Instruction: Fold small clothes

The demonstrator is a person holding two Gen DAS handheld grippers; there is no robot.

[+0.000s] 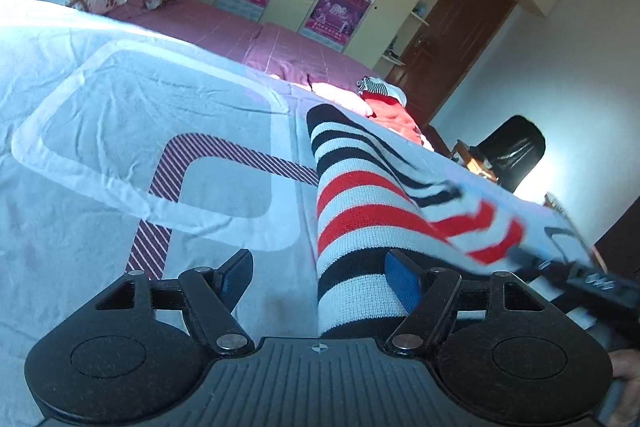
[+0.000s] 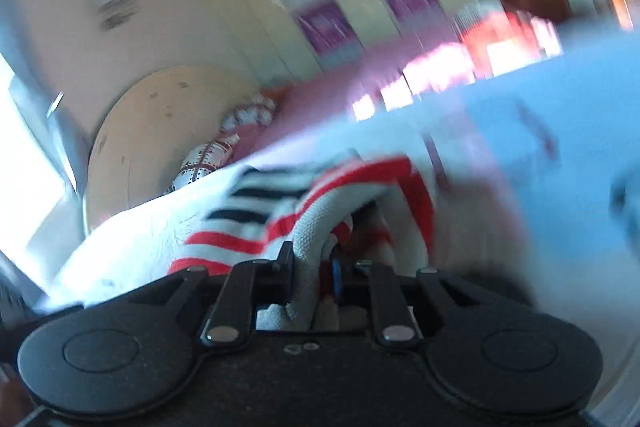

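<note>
Right fingers [image 2: 289,259] pinch the striped sock [image 2: 312,223]; left fingers [image 1: 236,273] gape, empty.

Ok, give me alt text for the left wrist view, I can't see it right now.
A striped sock, banded black, white and red, lies on a pale blue bedsheet between the open left gripper. The right gripper lifts the sock's far end at the right edge. Behind are a pink bed and cupboards with posters.
</note>
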